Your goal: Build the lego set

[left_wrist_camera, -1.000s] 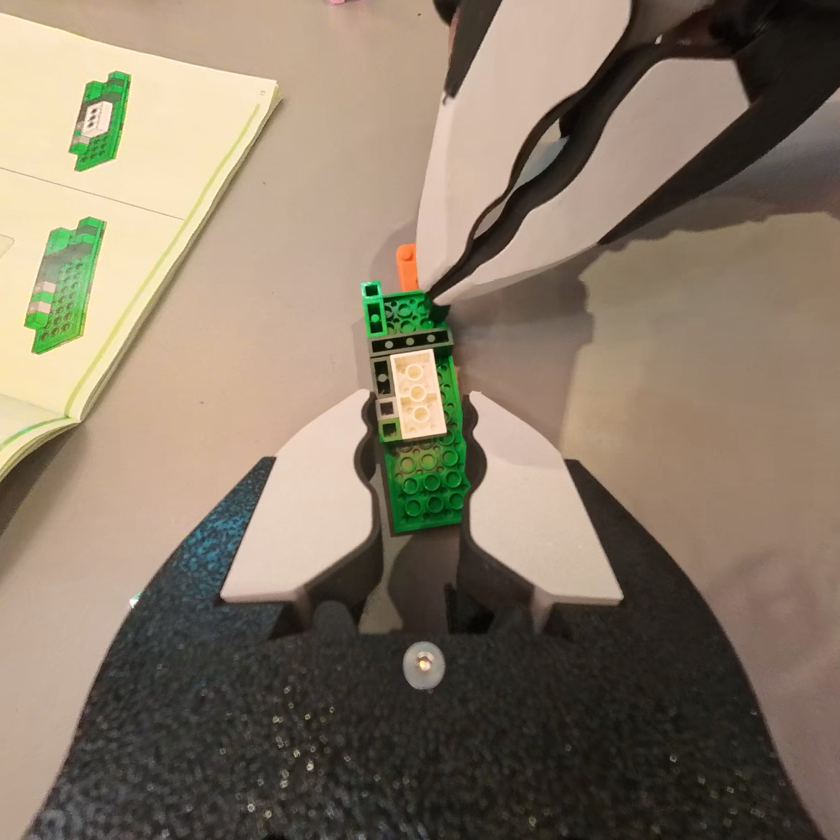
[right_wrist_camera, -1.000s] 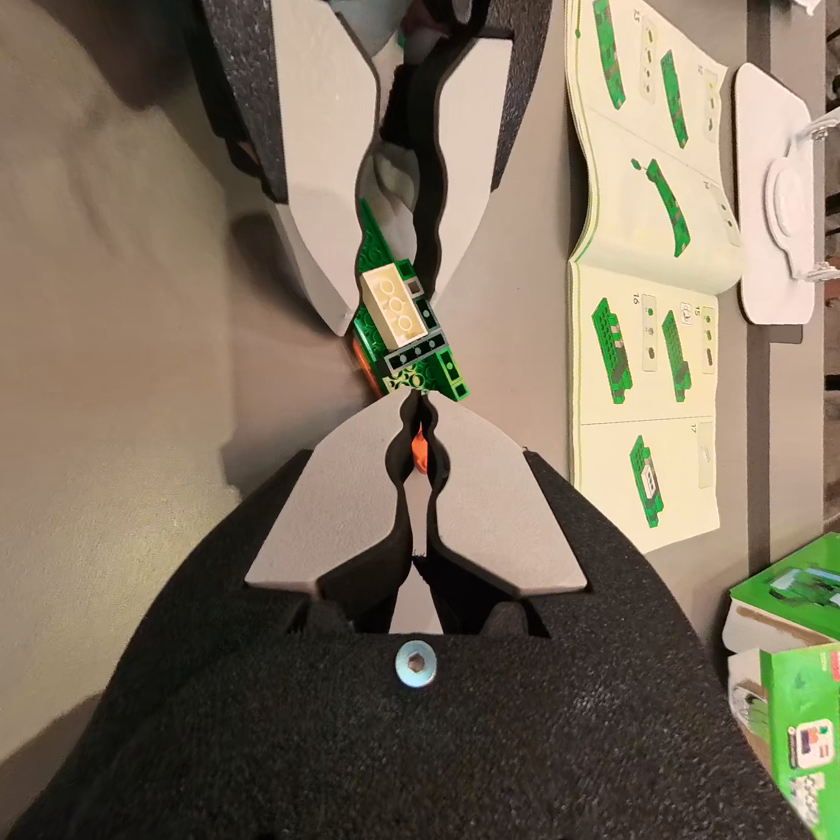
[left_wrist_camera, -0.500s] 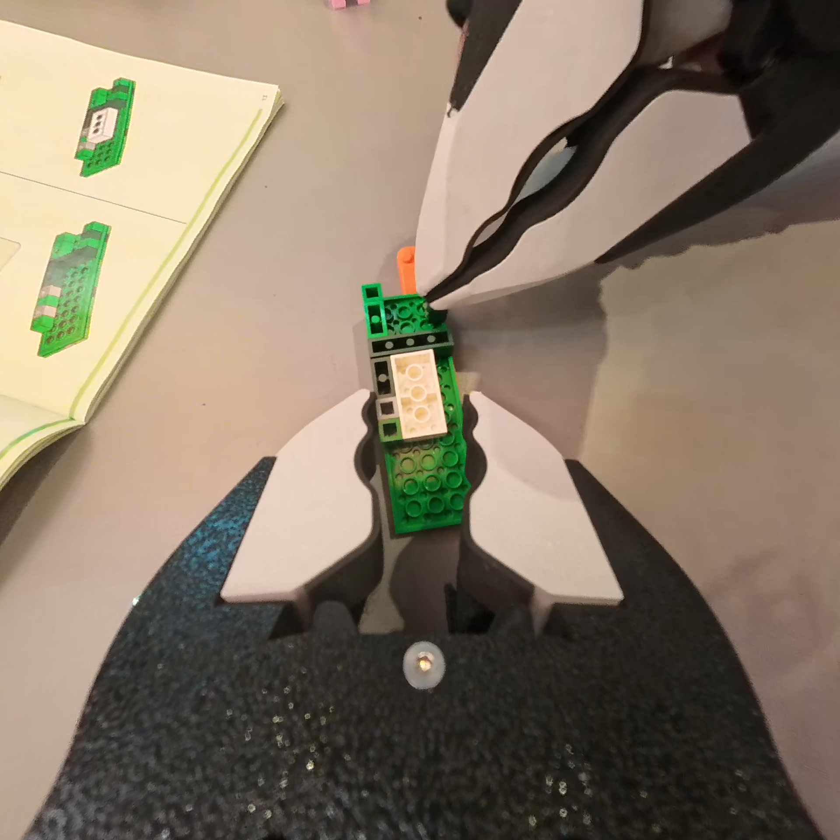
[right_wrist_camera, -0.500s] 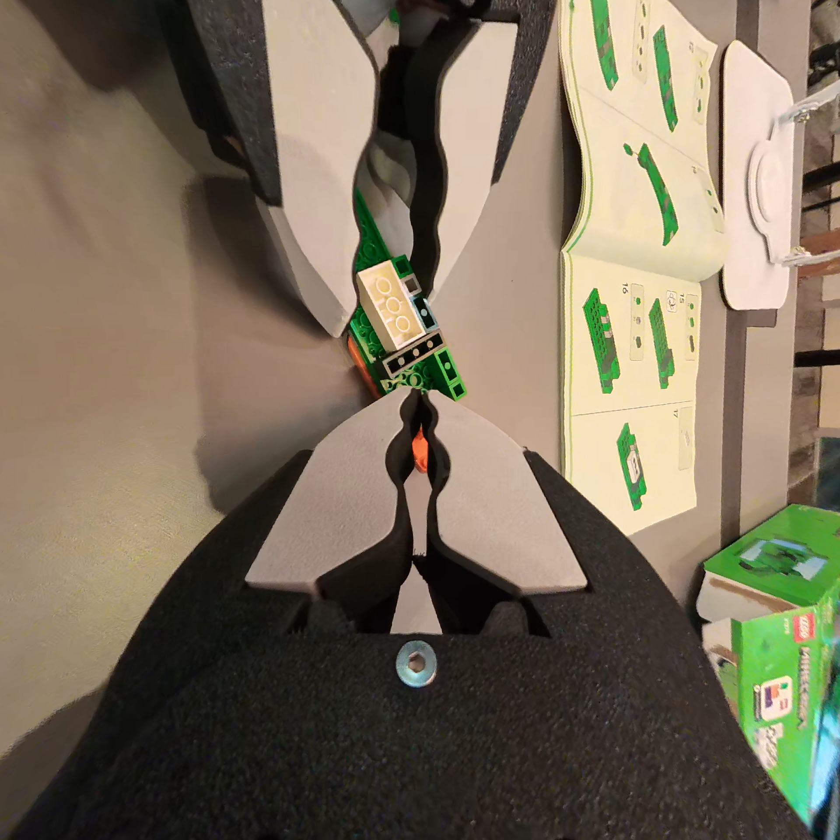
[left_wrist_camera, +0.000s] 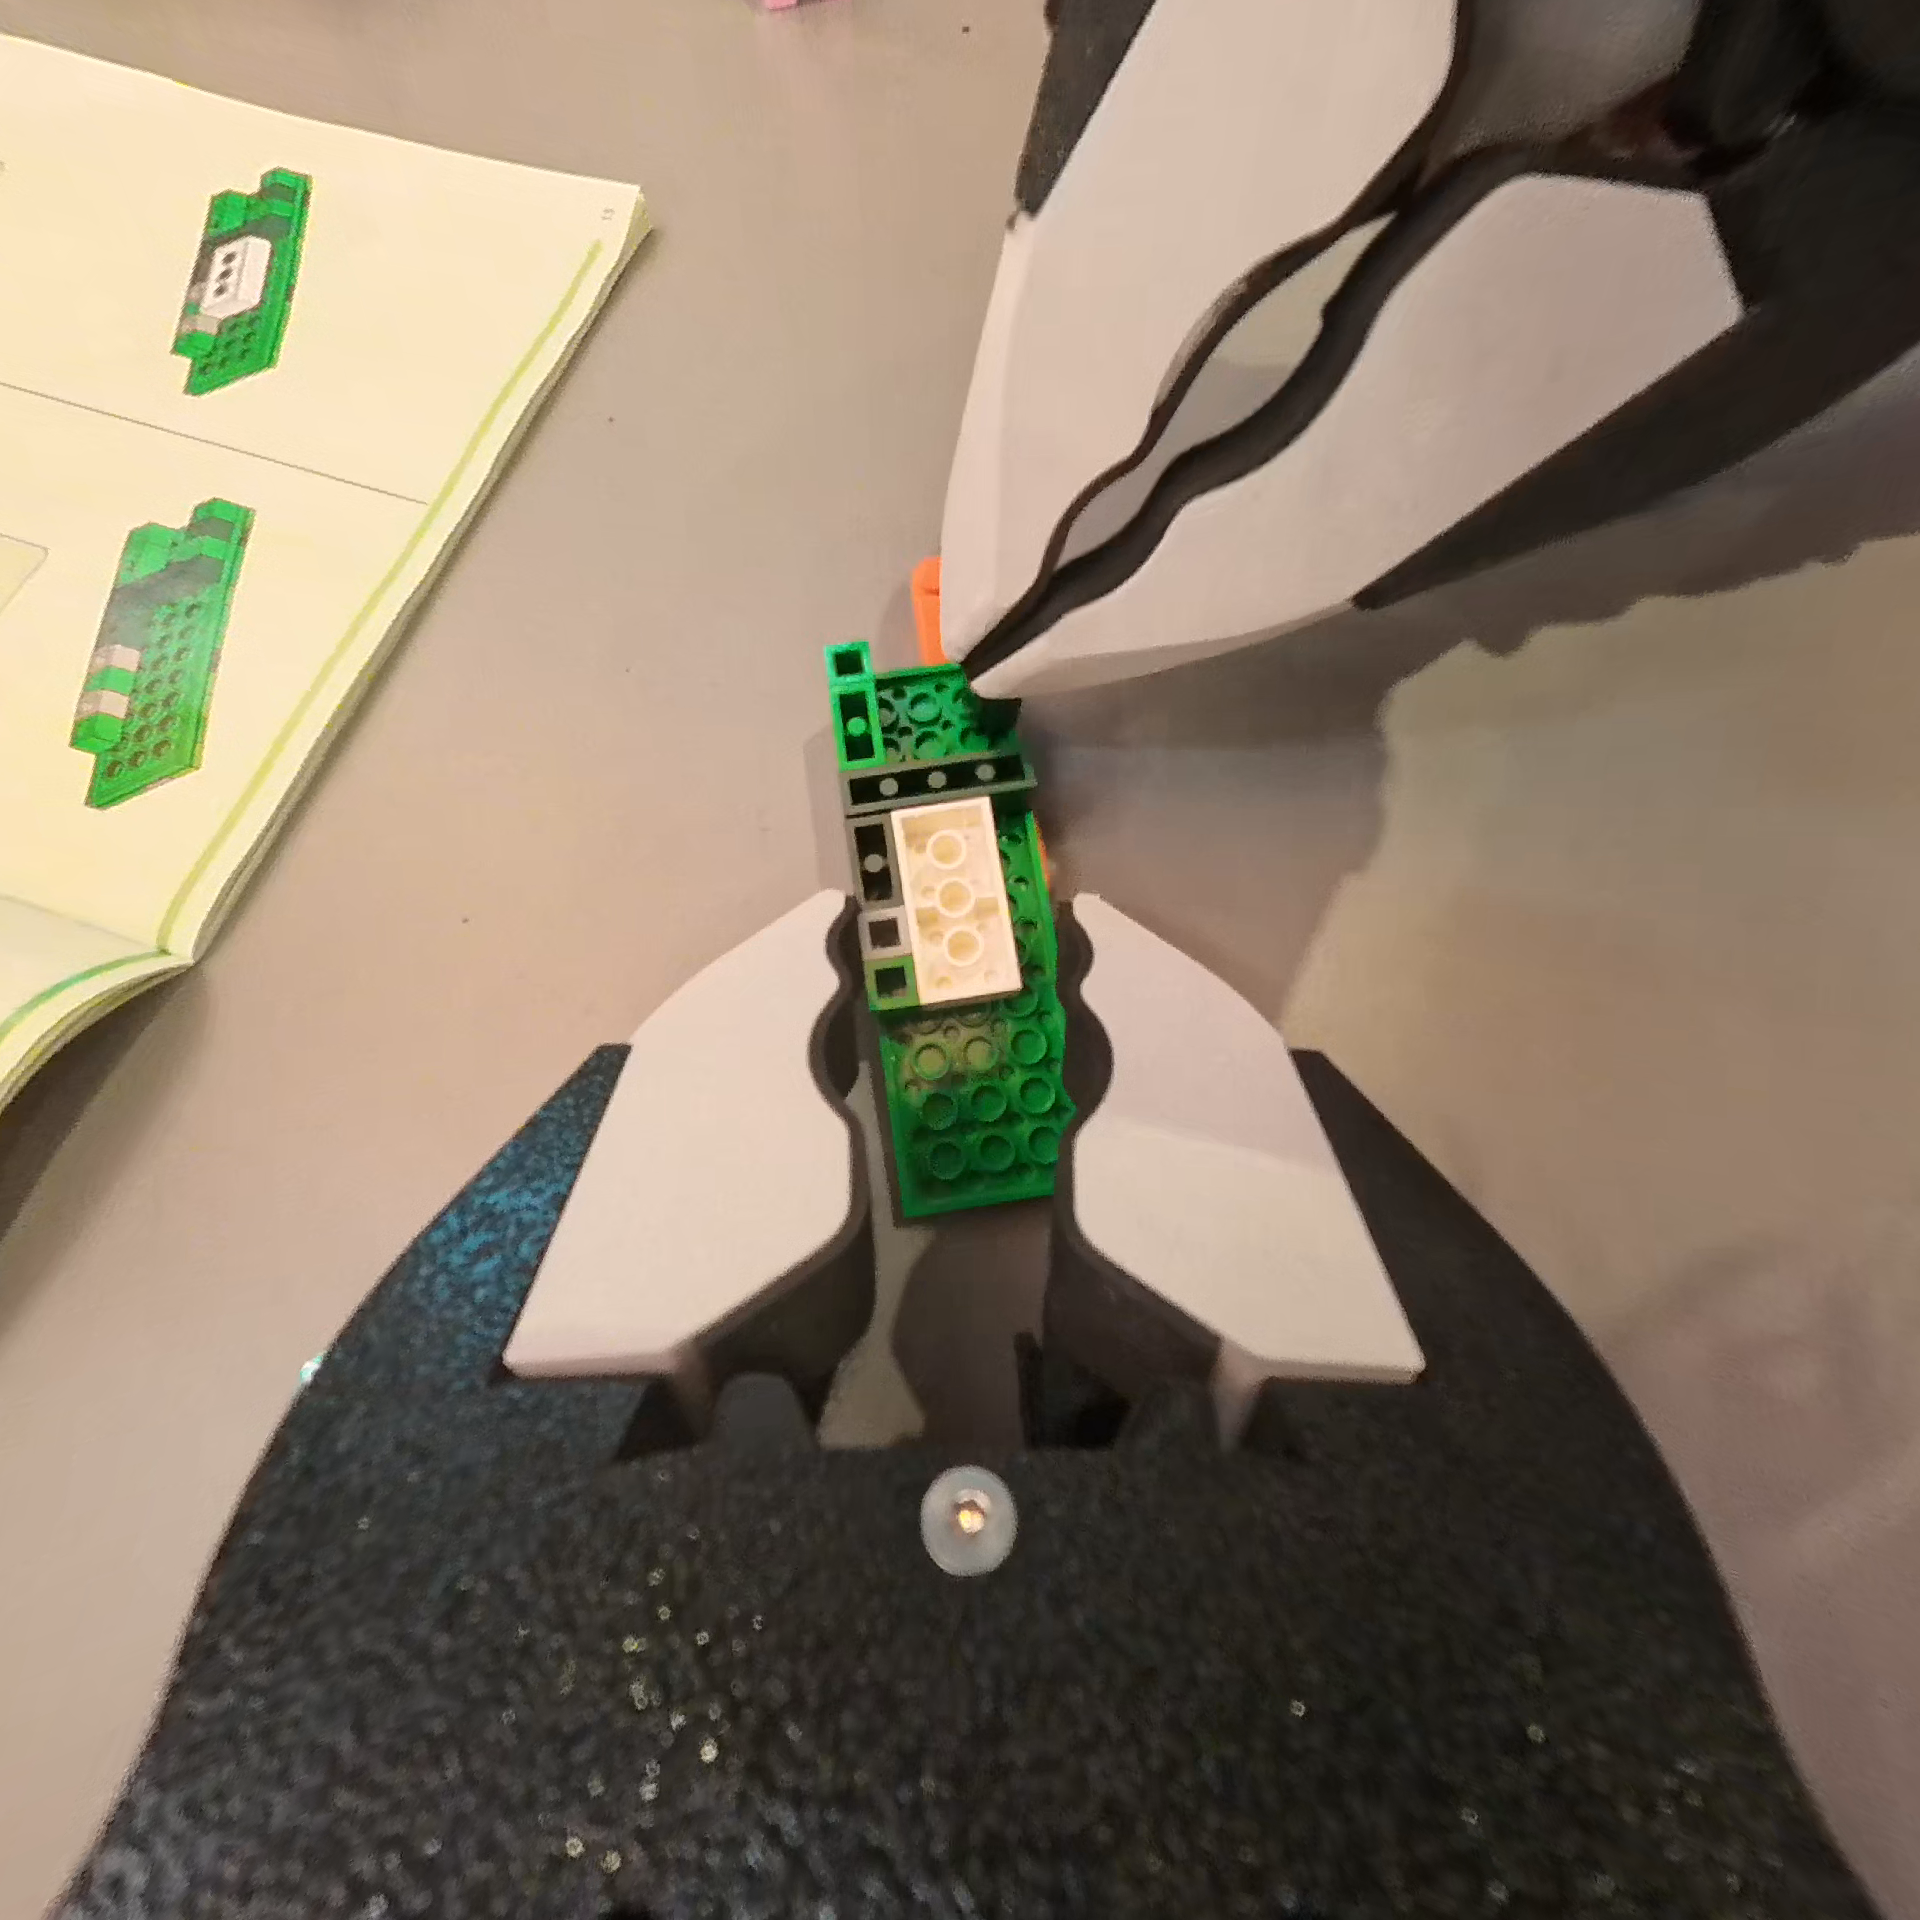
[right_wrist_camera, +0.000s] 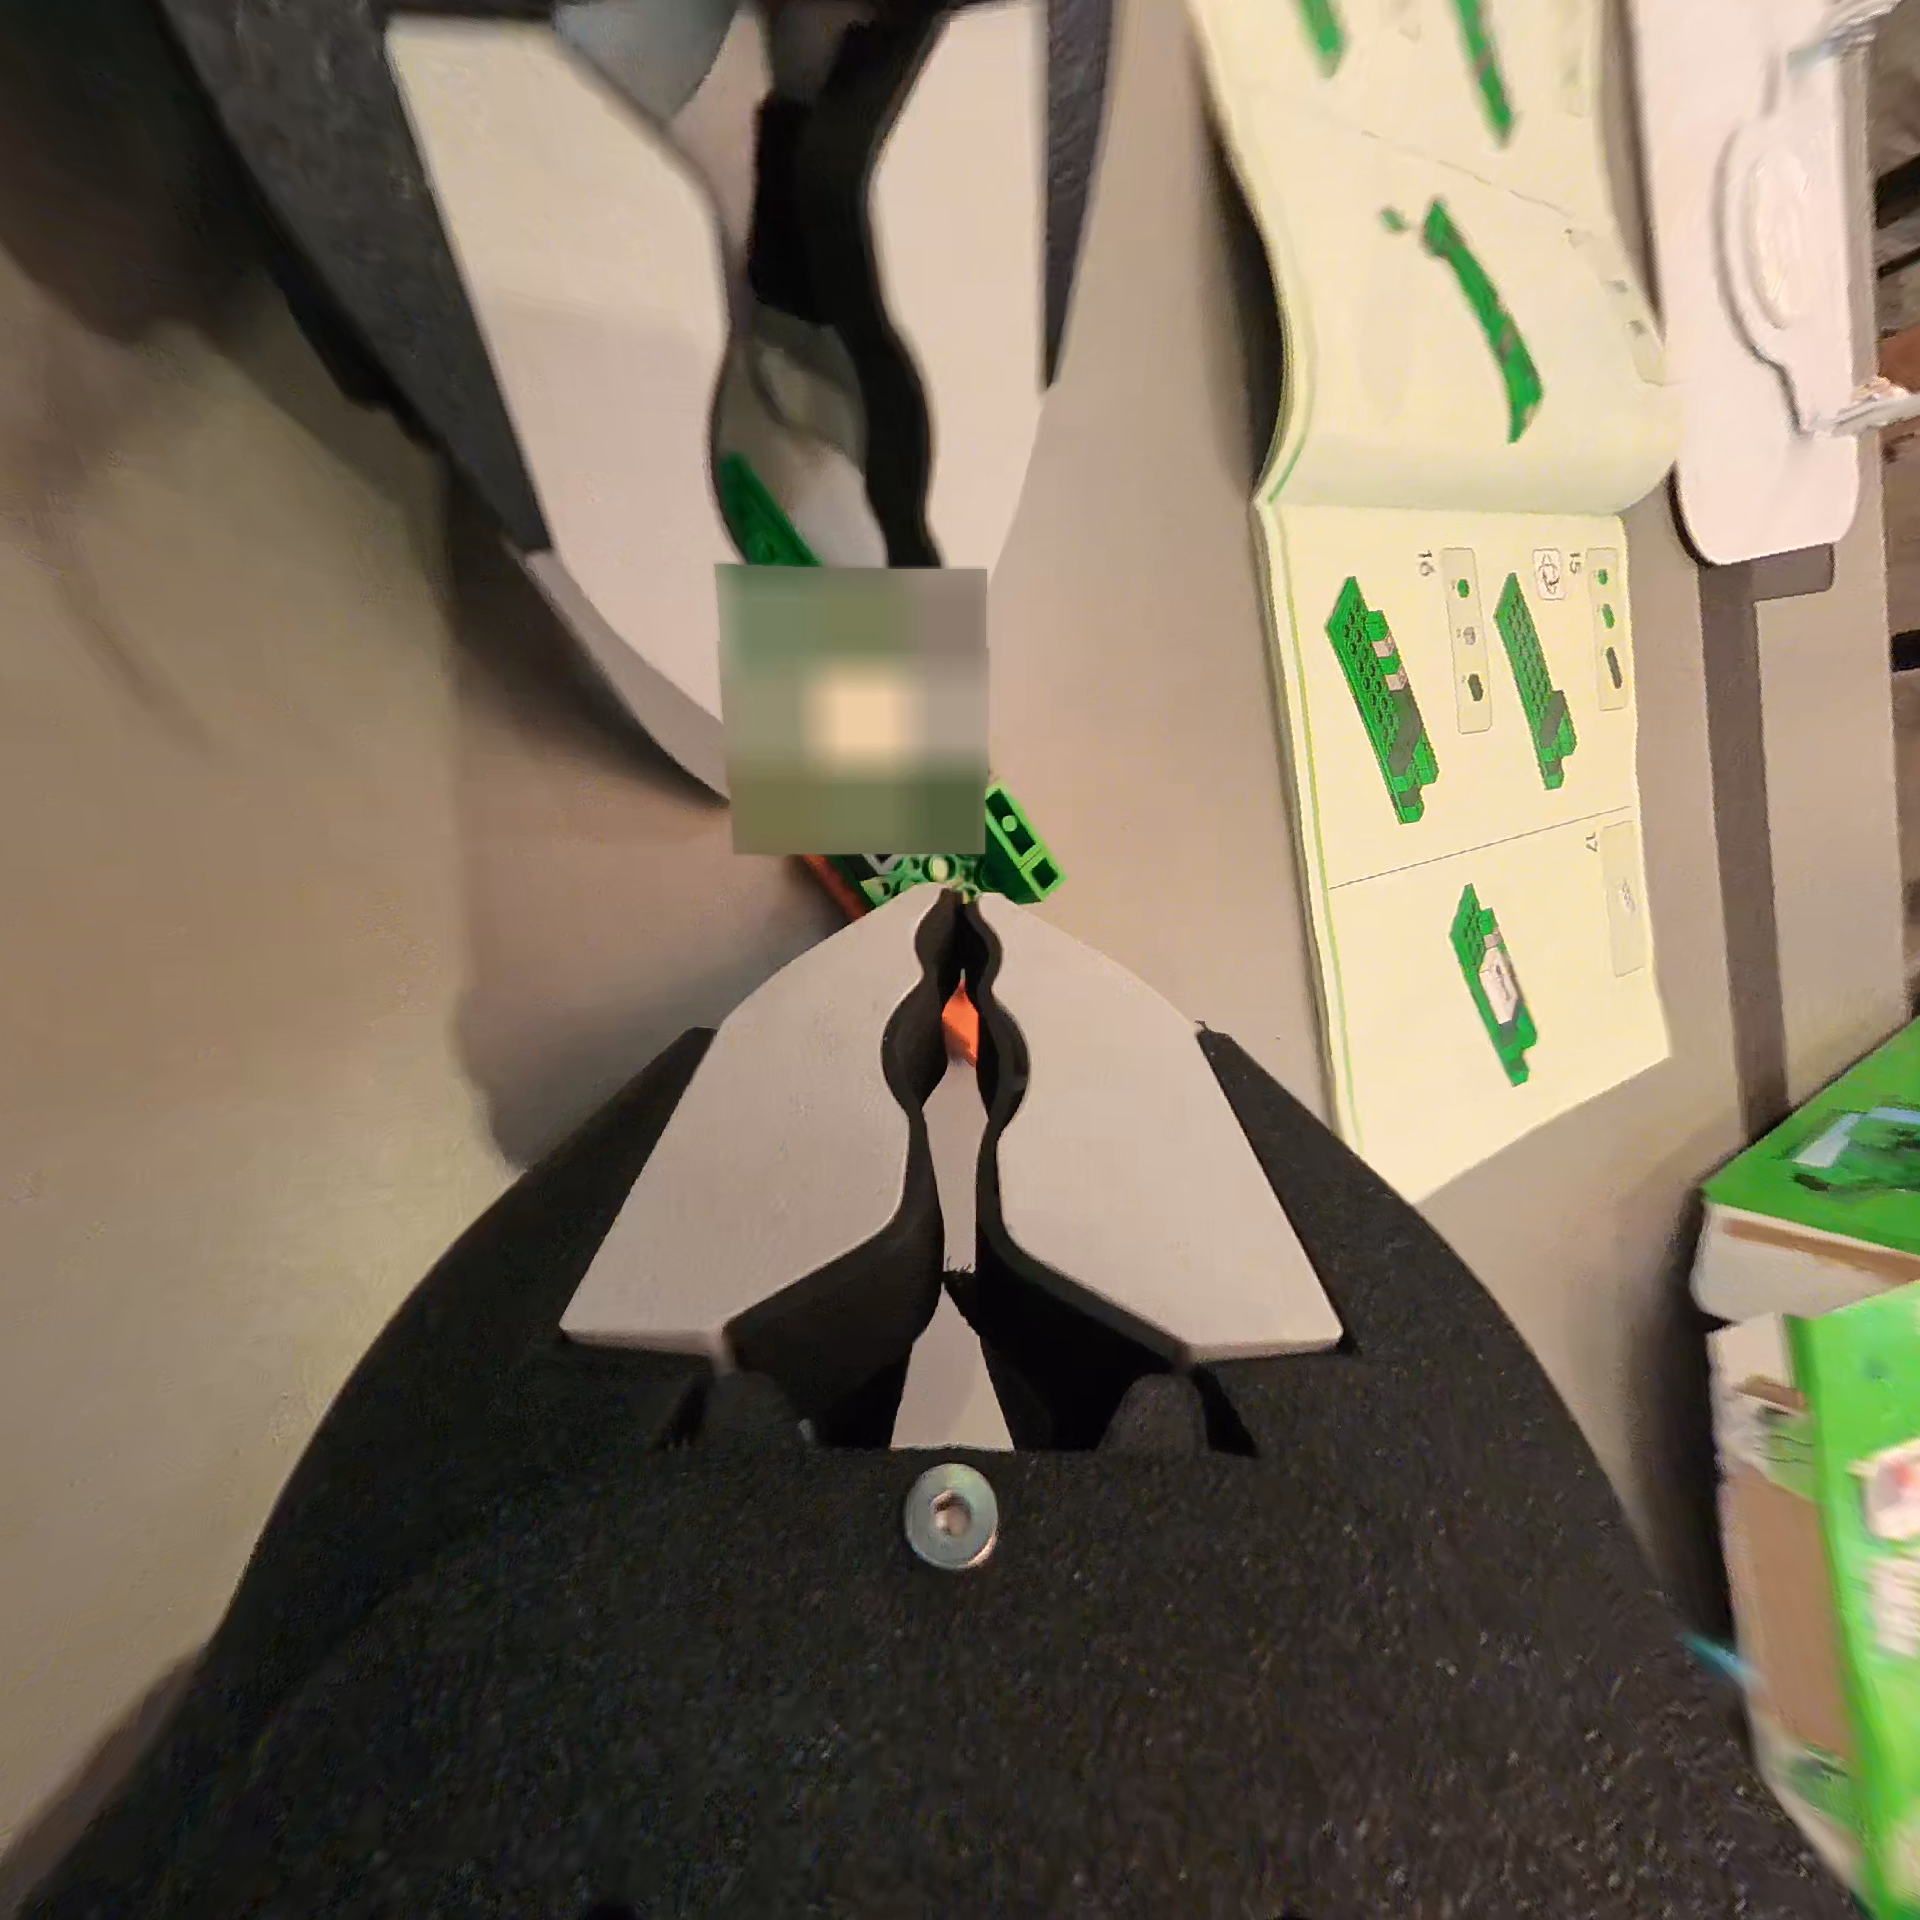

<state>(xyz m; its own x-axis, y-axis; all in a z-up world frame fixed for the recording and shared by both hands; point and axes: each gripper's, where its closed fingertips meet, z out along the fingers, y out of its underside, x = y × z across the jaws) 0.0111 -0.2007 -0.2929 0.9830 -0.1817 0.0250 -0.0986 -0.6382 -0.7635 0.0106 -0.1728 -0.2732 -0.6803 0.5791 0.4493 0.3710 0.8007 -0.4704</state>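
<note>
A green lego assembly [left_wrist_camera: 977, 1112] with a white brick [left_wrist_camera: 951, 904] and black and grey pieces on top lies lengthwise between the fingers of my left gripper [left_wrist_camera: 956, 914], which is shut on its sides just above the grey table. My right gripper [left_wrist_camera: 971, 681] is shut, and its tips press on the assembly's far end. An orange piece [left_wrist_camera: 925, 613] sticks out from under that end. In the right wrist view my right gripper [right_wrist_camera: 956, 904] touches the green end [right_wrist_camera: 1018, 842]. Orange [right_wrist_camera: 961, 1023] shows through the finger gap. The left gripper's fingers [right_wrist_camera: 582, 364] come in from the top.
An open instruction booklet [left_wrist_camera: 260, 468] lies on the table to the left; it also shows in the right wrist view [right_wrist_camera: 1455, 727]. Green set boxes [right_wrist_camera: 1849, 1403] stand beyond it at that view's right edge. A white flat object [right_wrist_camera: 1766, 260] lies past the booklet.
Both grippers keep their hold and contact on the assembly. The right wrist view has shifted and blurred slightly, and the booklet and boxes sit a little differently in it.
</note>
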